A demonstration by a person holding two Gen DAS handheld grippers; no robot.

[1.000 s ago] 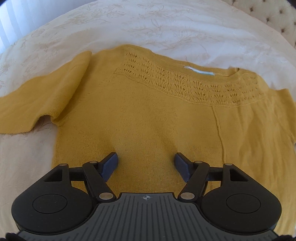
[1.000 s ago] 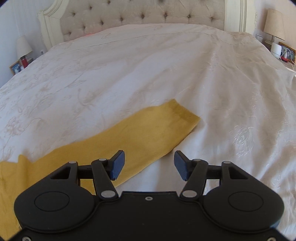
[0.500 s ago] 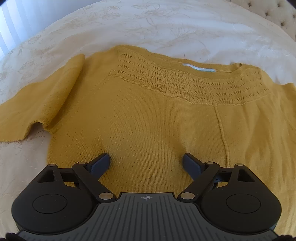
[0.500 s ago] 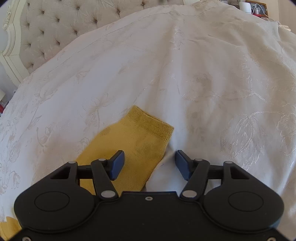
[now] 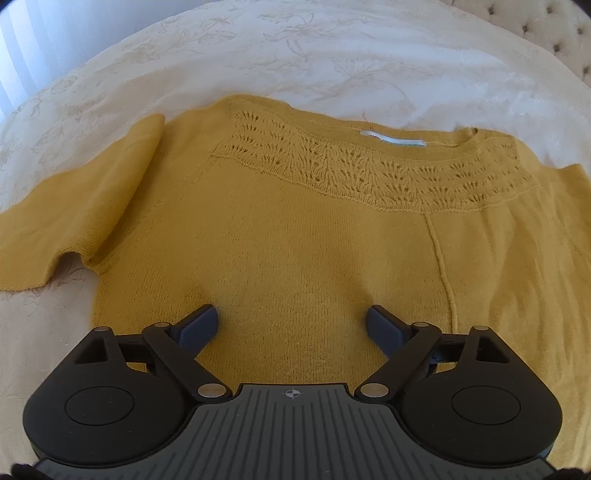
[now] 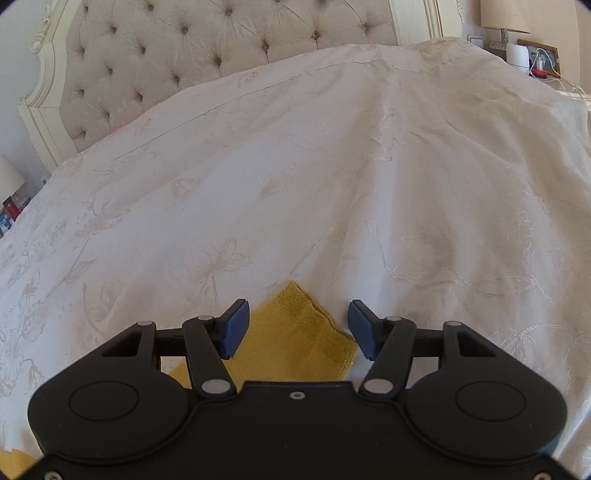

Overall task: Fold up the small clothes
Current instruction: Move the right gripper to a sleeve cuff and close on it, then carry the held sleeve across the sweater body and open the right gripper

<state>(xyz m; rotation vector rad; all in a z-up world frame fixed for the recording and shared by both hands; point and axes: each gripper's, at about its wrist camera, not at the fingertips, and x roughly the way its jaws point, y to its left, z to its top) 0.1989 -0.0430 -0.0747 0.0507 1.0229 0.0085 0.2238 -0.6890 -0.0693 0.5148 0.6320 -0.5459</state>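
A: Sweater (image 5: 295, 240) first: where does it lie against the grippers?

B: Mustard yellow knit, spread flat on the bedspread (image 5: 332, 66). The left gripper (image 5: 291, 325) is over its lower body, jaws spread wide, nothing between them. The right gripper (image 6: 295, 328) has its jaws apart too, one on each side of a sleeve cuff (image 6: 303, 325); I cannot tell whether they touch it.

A: What is cut off or hidden?

B: In the left wrist view the hem is behind the gripper body and the right sleeve runs out of frame. The left sleeve (image 5: 74, 214) is folded along its length. In the right wrist view only the cuff end and a yellow scrap at the bottom left corner show.

A: Any writing?

B: A white neck label (image 5: 393, 139) sits inside the collar, above the openwork yoke (image 5: 369, 173). Its print is too small to read.

A: And the room?

B: Cream bedspread with a floral pattern, a tufted headboard (image 6: 207, 55) in a carved pale frame, a lamp (image 6: 504, 18) and a picture frame (image 6: 539, 55) on the far nightstand, another lamp (image 6: 9, 179) at the left edge.
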